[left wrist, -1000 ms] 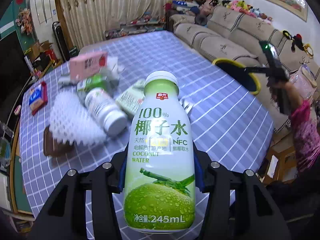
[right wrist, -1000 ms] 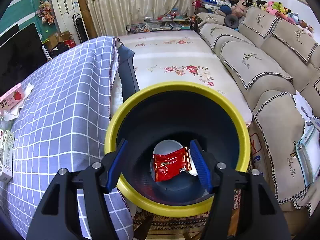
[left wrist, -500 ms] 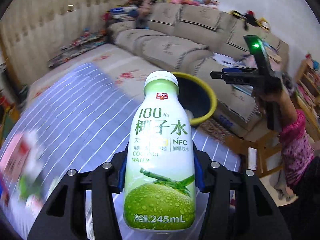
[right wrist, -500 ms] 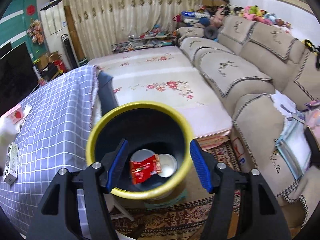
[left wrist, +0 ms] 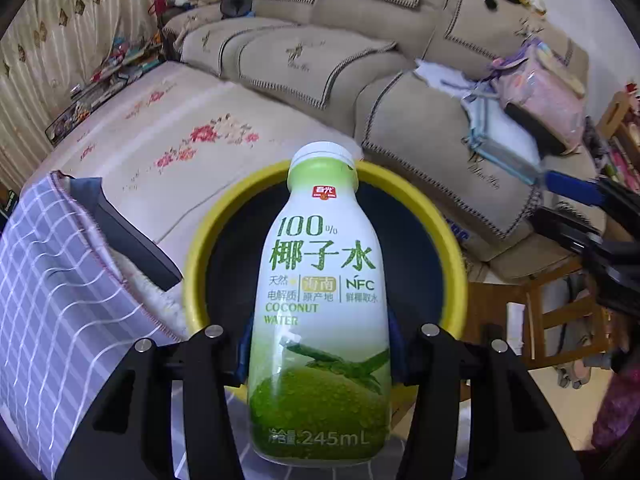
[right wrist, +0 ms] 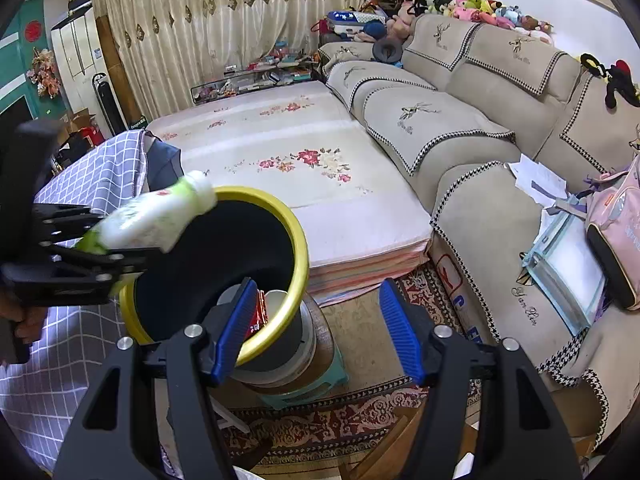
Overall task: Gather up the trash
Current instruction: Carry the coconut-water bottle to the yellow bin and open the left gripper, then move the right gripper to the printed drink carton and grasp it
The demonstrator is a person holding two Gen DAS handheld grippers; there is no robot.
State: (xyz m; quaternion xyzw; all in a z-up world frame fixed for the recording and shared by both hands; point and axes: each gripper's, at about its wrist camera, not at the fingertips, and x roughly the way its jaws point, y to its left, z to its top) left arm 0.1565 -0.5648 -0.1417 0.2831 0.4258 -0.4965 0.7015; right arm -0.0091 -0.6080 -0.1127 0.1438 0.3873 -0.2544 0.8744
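Note:
My left gripper [left wrist: 320, 356] is shut on a green and white coconut water bottle [left wrist: 320, 320]. It holds the bottle over the near rim of the yellow-rimmed dark trash bin [left wrist: 448, 240]. In the right wrist view the bottle [right wrist: 148, 220] tilts over the bin [right wrist: 298, 240], held by the left gripper [right wrist: 92, 256]. My right gripper [right wrist: 316, 328] is open and empty, to the right of the bin and above the floor. A red wrapper [right wrist: 258, 316] and a white lid [right wrist: 276, 300] lie in the bin.
The table with the checked cloth [left wrist: 48, 300] is left of the bin [right wrist: 100, 172]. A floral mat [right wrist: 288, 152] and a beige sofa [right wrist: 460, 120] lie beyond. The bin stands on a stool [right wrist: 304, 392] on a patterned rug [right wrist: 360, 412].
My left gripper has swung right from the table with the bottle and now holds it over the bin. My right gripper has pulled back and to the right, away from above the bin.

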